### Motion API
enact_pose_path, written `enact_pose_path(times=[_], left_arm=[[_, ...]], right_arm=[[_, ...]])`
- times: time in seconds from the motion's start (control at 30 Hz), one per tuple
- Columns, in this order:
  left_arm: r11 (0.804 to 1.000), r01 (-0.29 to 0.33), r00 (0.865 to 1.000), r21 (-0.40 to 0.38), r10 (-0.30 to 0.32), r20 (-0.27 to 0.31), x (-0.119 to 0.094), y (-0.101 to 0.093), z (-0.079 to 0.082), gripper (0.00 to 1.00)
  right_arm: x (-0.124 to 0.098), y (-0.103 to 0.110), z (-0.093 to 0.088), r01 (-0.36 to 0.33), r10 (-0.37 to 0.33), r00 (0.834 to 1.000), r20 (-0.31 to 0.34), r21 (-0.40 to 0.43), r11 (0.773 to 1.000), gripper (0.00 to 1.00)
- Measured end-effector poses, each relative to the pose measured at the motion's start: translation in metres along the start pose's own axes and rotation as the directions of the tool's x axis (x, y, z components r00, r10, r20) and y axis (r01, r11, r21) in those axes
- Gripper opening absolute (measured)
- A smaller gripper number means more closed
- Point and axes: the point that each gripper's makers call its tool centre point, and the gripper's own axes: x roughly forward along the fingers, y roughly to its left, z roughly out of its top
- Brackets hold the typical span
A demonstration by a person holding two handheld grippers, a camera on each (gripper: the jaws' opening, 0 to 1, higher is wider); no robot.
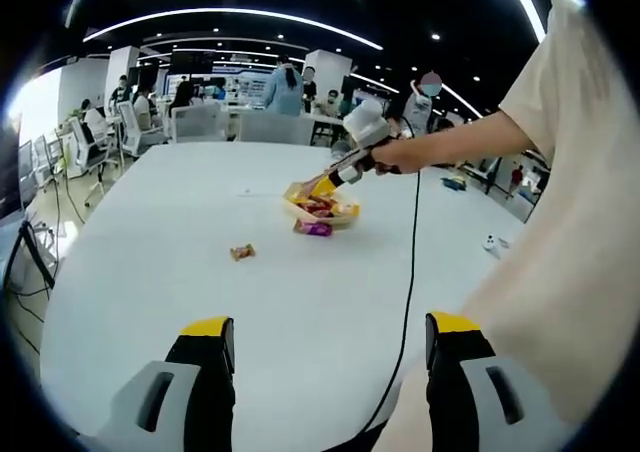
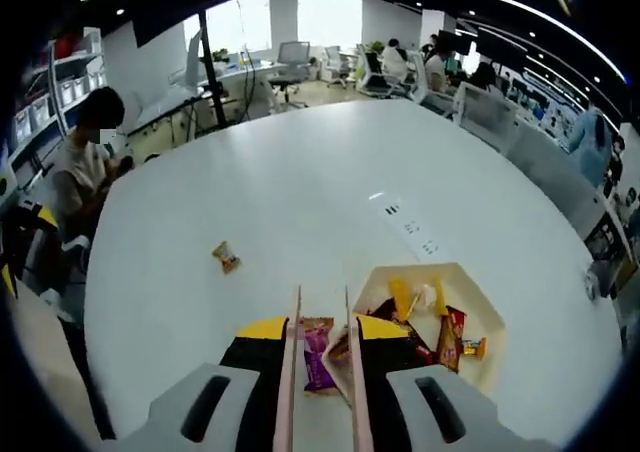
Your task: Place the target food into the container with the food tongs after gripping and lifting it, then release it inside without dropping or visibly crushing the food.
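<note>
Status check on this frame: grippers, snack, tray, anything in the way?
Left gripper open, idle above table. Right gripper holds tongs over purple snack beside tray. Stray candy lies apart, not blocking.

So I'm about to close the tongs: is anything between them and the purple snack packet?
Nothing visible: the purple snack packet lies between the tongs already, on the table beside the container.

Bright, even office light. In the left gripper view, curved ceiling light strips point(image 1: 230, 17) glow at twelve o'clock and a window point(image 1: 35, 107) blows out white at nine o'clock. The white table point(image 2: 290, 222) reflects softly, with faint shadows. Fisheye bending curves straight lines toward the edges. Distant people look soft; a sleeve point(image 1: 570, 222) at three o'clock blurs.
</note>
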Motion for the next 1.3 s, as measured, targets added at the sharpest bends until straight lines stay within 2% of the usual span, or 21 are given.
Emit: enact_pose_path(times=[0.03,0.1,0.23,0.43,0.5,0.73,0.9,1.2,1.3], left_arm=[[1.000,0.000,1.000,-0.001,0.000,0.000,0.000,0.000,0.000,0.78],[1.000,-0.002,1.000,-0.005,0.002,0.001,-0.001,0.000,-0.001,0.78],[1.000,-0.017,1.000,-0.019,0.017,0.006,-0.006,0.004,-0.005,0.78],[0.998,-0.048,0.999,-0.045,0.049,0.004,-0.015,0.013,-0.013,0.78],[0.997,-0.057,0.998,-0.056,0.057,0.003,-0.017,0.015,-0.016,0.78],[0.994,-0.072,0.997,-0.080,0.073,0.003,-0.021,0.019,-0.022,0.78],[0.993,-0.077,0.997,-0.091,0.078,0.008,-0.021,0.023,-0.023,0.78],[0.990,-0.086,0.996,-0.114,0.088,0.009,-0.022,0.028,-0.028,0.78],[0.988,-0.090,0.996,-0.124,0.092,0.007,-0.022,0.029,-0.031,0.77]], right_arm=[[0.002,0.003,0.000,-0.003,0.003,1.000,-0.006,-0.016,1.000,0.24],[0.016,0.025,0.002,-0.060,0.059,0.998,-0.026,-0.055,0.997,0.24],[0.036,0.055,0.007,-0.125,0.119,0.991,-0.058,-0.123,0.985,0.24],[0.055,0.081,0.015,-0.183,0.171,0.982,-0.079,-0.195,0.964,0.25],[0.060,0.085,0.020,-0.185,0.171,0.982,-0.076,-0.238,0.954,0.24],[0.074,0.094,0.028,-0.214,0.193,0.976,-0.102,-0.275,0.937,0.25],[0.080,0.099,0.026,-0.246,0.211,0.967,-0.142,-0.302,0.921,0.26],[0.090,0.106,0.022,-0.274,0.228,0.957,-0.177,-0.313,0.909,0.26],[0.093,0.108,0.018,-0.291,0.227,0.951,-0.210,-0.358,0.887,0.26]])
